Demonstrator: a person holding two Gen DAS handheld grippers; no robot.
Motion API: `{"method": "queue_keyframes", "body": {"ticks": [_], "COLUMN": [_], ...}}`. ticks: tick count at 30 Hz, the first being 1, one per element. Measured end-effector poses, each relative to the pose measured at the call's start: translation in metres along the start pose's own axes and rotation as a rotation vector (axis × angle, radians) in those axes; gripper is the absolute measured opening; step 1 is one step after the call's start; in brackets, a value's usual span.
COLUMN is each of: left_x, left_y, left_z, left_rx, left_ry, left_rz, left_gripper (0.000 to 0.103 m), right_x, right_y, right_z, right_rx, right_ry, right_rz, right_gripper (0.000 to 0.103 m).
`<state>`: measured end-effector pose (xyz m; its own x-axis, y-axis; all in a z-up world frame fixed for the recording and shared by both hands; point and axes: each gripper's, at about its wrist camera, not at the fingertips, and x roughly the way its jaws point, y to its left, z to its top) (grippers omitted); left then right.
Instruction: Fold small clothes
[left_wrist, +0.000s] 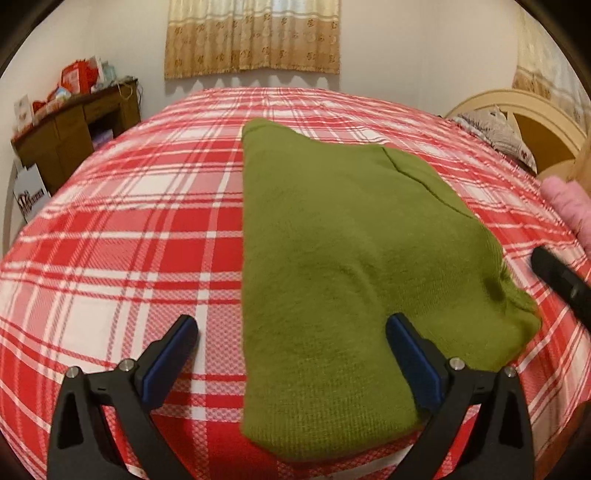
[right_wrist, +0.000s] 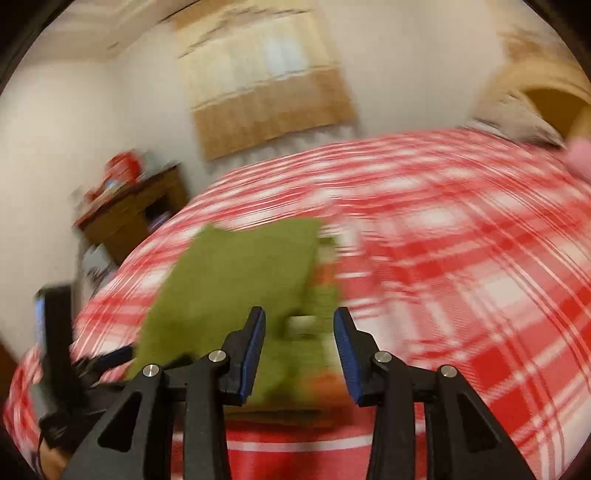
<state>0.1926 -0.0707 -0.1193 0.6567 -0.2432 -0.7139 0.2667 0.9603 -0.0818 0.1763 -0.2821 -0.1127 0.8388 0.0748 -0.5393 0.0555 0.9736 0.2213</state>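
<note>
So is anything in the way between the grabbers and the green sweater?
Nothing visible is. The left gripper hangs open right over the near end of the green sweater on the checked bedspread. The right gripper is open too, with only the sweater's edge ahead of it, though that view is blurred.

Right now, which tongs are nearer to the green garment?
Left. The left tongs straddle the green garment's near left edge, open. The right tongs, also open, sit just off its right corner.
</note>
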Motion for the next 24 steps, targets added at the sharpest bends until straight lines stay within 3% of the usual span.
{"method": "queue_keyframes", "body": {"ticks": [4,10,12,15,16,18,22,24], "left_x": [-0.007,-0.023,-0.031,-0.033,-0.029,-0.018,0.009,0.025], "left_y": [0.010,0.039,0.051,0.061,0.061,0.058,0.047,0.046], "left_z": [-0.006,0.004,0.022,0.049,0.057,0.072,0.095,0.096], "left_rx": [-0.034,-0.072,-0.116,-0.153,-0.154,-0.135,-0.125,-0.155], "left_ry": [0.015,0.038,-0.001,-0.057,-0.061,-0.061,-0.039,-0.012], "left_rz": [-0.044,-0.150,-0.167,-0.179,-0.180,-0.177,-0.192,-0.203], "left_gripper": [0.103,0.102,0.102,0.102,0.102,0.100,0.088,0.088], "right_x": [0.029,0.018,0.013,-0.004,-0.008,-0.005,0.029,0.054], "right_y": [-0.001,-0.011,-0.012,-0.018,-0.022,-0.032,-0.048,-0.056], "right_z": [-0.010,-0.020,-0.016,-0.003,0.007,0.024,0.053,0.063], "right_rx": [-0.013,-0.077,-0.096,-0.076,-0.052,-0.010,0.043,0.090], "right_ry": [0.128,0.146,0.159,0.097,0.063,0.039,0.085,0.127], "right_rz": [-0.029,0.011,0.033,0.070,0.076,0.075,0.123,0.128], "right_gripper": [0.039,0.038,0.040,0.041,0.044,0.066,0.067,0.067]}}
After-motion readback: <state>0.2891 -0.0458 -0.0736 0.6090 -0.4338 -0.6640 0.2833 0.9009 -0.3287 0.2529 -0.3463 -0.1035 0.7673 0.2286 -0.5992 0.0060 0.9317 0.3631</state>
